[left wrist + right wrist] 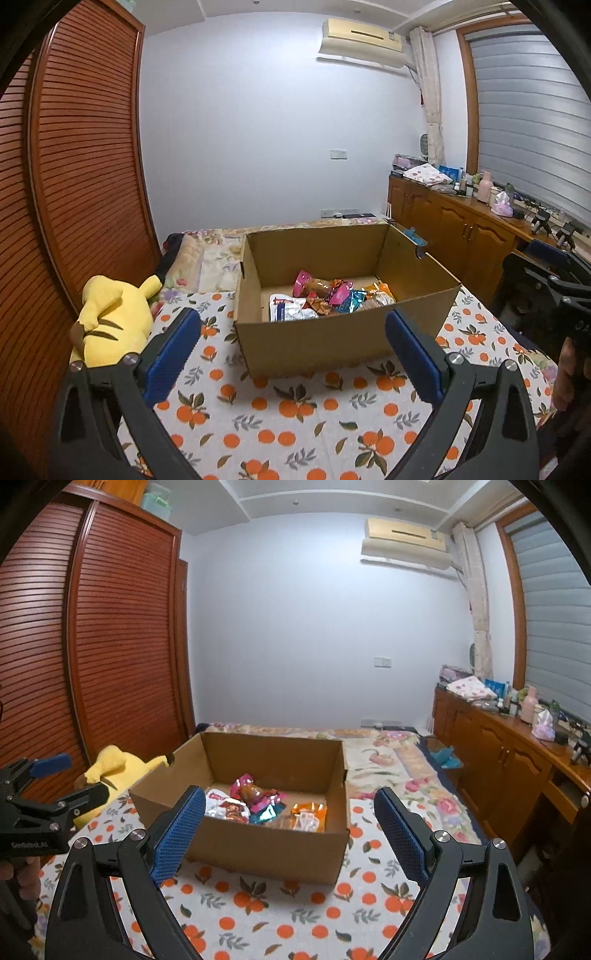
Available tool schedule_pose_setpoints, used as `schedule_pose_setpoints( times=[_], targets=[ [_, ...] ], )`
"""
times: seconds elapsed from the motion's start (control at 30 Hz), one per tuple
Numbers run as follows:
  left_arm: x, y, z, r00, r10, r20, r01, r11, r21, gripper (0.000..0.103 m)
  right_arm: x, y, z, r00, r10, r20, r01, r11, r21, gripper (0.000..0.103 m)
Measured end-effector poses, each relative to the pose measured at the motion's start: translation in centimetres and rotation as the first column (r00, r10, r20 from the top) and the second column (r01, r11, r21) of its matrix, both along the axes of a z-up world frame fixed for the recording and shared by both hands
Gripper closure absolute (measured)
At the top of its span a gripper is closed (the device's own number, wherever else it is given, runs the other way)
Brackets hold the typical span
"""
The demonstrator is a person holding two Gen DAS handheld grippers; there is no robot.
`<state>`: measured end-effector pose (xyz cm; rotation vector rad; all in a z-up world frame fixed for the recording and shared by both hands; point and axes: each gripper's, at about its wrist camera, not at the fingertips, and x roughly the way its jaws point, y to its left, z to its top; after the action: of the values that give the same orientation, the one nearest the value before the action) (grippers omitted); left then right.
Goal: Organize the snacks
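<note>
An open cardboard box (332, 343) (258, 853) stands on the orange-print bedspread. Several snack packets (328, 299) (258, 805) lie on its floor: pink, teal, orange and a white pouch. My left gripper (293, 328) is open just in front of the box's near wall, with nothing between its blue pads. My right gripper (290, 808) is open too, held near the box's front wall, empty. In the right wrist view the left gripper (70, 775) shows at the left edge, open. The right gripper's black frame (561, 284) shows at the right edge of the left wrist view.
A yellow plush toy (110, 321) (110, 771) lies left of the box against the slatted wooden wardrobe (85, 166). A wooden cabinet (461, 225) with bottles and tissues runs along the right. Floral bedding (399, 768) stretches behind the box.
</note>
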<state>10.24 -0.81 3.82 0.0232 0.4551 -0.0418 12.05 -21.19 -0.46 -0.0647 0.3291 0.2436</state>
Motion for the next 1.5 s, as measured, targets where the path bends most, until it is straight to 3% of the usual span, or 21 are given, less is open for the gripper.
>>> schedule_pose_setpoints(
  times=[0.7, 1.5],
  targets=[
    [-4.9, -0.5, -0.8, 1.000, 0.015, 0.001, -0.015, 1.000, 0.011, 0.002, -4.8, -0.9, -1.1, 1.000, -0.020, 0.009, 0.020, 0.999, 0.027, 0.009],
    [-4.8, -0.4, -2.3, 1.000, 0.007, -0.016, -0.007, 1.000, -0.004, 0.002, -4.9, -1.8, -2.8, 0.998, -0.051, -0.021, 0.052, 0.998, 0.025, 0.009]
  ],
)
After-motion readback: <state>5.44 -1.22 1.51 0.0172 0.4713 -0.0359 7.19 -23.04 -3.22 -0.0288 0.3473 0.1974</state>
